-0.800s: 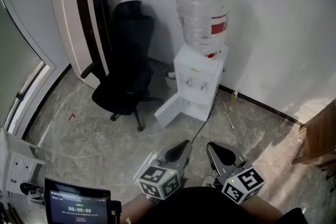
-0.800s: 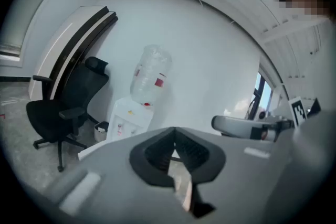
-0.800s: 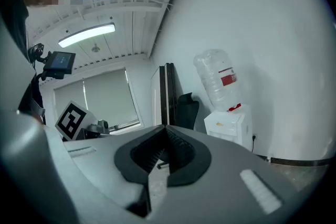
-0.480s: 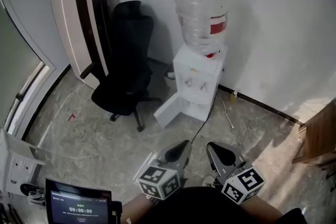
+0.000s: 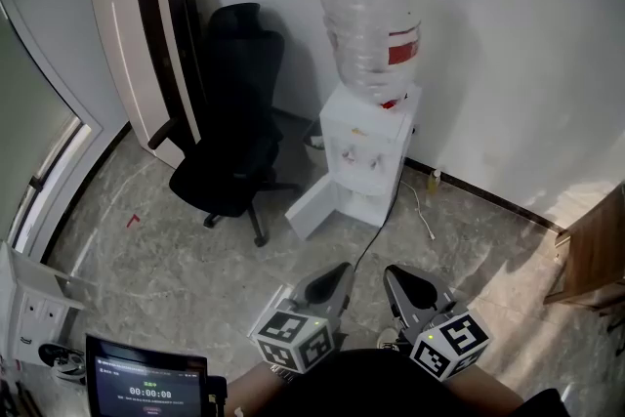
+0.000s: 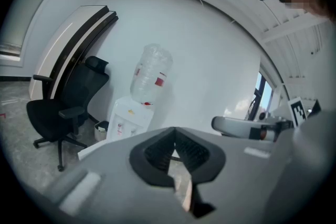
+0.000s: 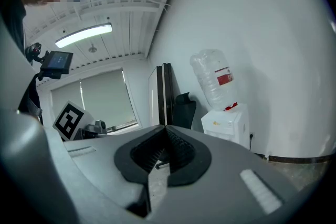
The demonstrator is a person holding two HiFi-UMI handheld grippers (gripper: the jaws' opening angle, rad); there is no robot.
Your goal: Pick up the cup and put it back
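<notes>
Cup I cannot find in any view, so I cannot say where it is. My left gripper (image 5: pixel 342 270) has its jaws pressed together, tip against tip, and nothing sits between them; its own view shows only a little floor through the gap behind the tips. My right gripper (image 5: pixel 392 272) is the same: jaws closed, holding nothing. Both hang side by side, near each other, over the floor (image 5: pixel 176 269), and they point toward the dispenser (image 5: pixel 366 151) at the wall. The chair (image 5: pixel 229 161) stands left of it.
</notes>
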